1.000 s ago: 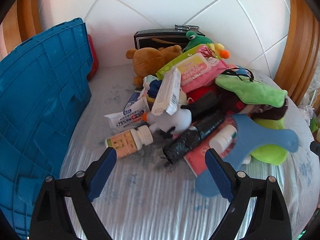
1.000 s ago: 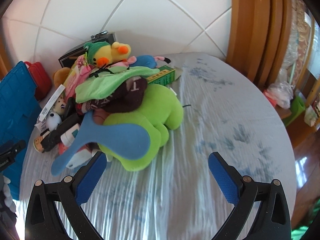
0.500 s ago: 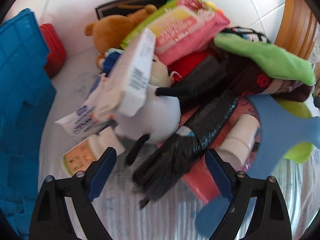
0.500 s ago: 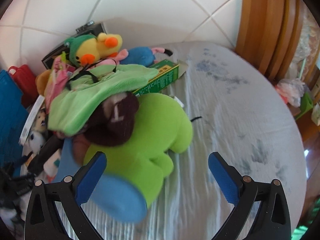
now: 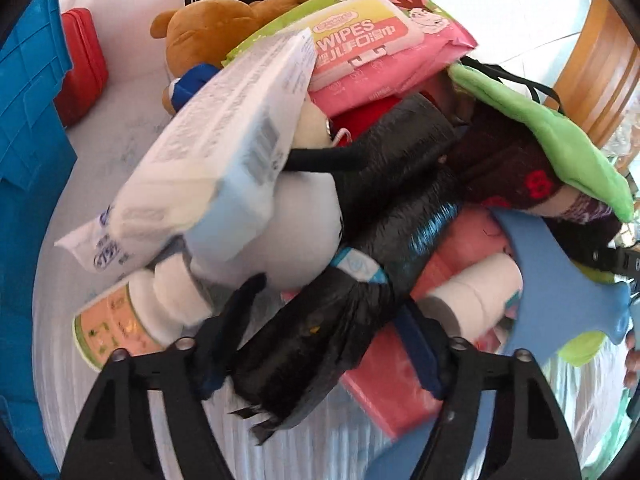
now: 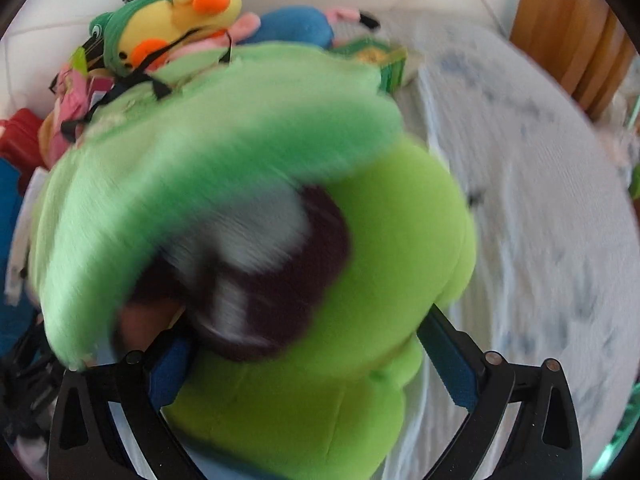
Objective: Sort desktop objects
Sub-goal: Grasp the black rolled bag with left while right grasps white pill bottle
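White tiled wall behind, pale striped table (image 5: 120, 152) below, and we have a heap of clutter on it. On the left, our left hand-held gripper (image 5: 316, 344) stands wide open with the rolled black bag bundle (image 5: 360, 280) lying straight between the fingers, long axis running away and up to the right, its frayed end nearest us. On the right, our right hand-held gripper (image 6: 312, 356) gapes just as wide, straddling the lime-green plush (image 6: 360, 320); the blurred view hides whether either finger touches it. Each side seems lined up to close.
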A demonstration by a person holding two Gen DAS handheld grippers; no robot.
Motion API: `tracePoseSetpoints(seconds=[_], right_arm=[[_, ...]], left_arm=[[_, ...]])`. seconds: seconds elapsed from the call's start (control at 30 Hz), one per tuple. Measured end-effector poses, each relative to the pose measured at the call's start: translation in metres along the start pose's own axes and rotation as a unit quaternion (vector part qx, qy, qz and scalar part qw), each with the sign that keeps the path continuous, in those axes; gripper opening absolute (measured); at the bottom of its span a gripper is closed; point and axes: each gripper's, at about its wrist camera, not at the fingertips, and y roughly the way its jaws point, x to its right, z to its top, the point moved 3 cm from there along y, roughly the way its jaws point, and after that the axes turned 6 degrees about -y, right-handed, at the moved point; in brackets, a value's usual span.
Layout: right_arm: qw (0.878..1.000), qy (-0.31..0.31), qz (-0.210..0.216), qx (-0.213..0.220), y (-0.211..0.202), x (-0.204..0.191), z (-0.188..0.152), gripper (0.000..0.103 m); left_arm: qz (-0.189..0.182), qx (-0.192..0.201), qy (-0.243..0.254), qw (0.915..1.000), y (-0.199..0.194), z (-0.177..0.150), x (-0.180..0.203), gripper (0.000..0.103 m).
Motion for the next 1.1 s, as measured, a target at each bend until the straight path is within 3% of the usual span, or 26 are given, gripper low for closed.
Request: tracePoseSetpoints(seconds=[0.17, 0.37, 0.57, 0.7, 0.77, 0.83, 0.93, 1.1], right_arm=[[0.998, 0.045, 0.016, 0.028, -0.034, 0.029, -0.054, 0.102], [0.993, 0.048, -0.091, 0.065, -0.098, 0.061, -0.084, 0.102], [0.986, 0.014, -0.111, 0.125, -0.140, 0.046, -0.101, 0.103], [0.982, -0.032, -0.063, 0.177, -0.161, 0.001, -0.095, 0.103], [0.981, -0.053, -0.038, 0.184, -0.161, -0.022, -0.092, 0.103], [0.981, -0.084, -0.022, 0.176, -0.150, -0.050, -0.090, 0.101], [0.980, -0.121, 0.005, 0.155, -0.122, -0.085, -0.084, 0.082], [0.979, -0.158, 0.041, 0.126, -0.080, -0.138, -0.076, 0.082]], left_arm=[[0.027, -0.003, -0.007, 0.9996, -0.023, -0.031, -0.021, 0.066], [0.058, -0.016, -0.024, 0.9979, -0.040, -0.066, -0.053, 0.062], [0.057, 0.003, -0.021, 0.9981, -0.063, -0.081, -0.060, 0.062], [0.061, 0.019, -0.009, 0.9979, -0.070, -0.078, -0.056, 0.062], [0.061, 0.019, -0.002, 0.9980, -0.067, -0.077, -0.055, 0.062], [0.064, 0.014, 0.005, 0.9978, -0.061, -0.079, -0.054, 0.062], [0.063, 0.009, 0.017, 0.9978, -0.050, -0.074, -0.048, 0.062], [0.067, -0.013, 0.023, 0.9974, -0.020, -0.065, -0.046, 0.062]])
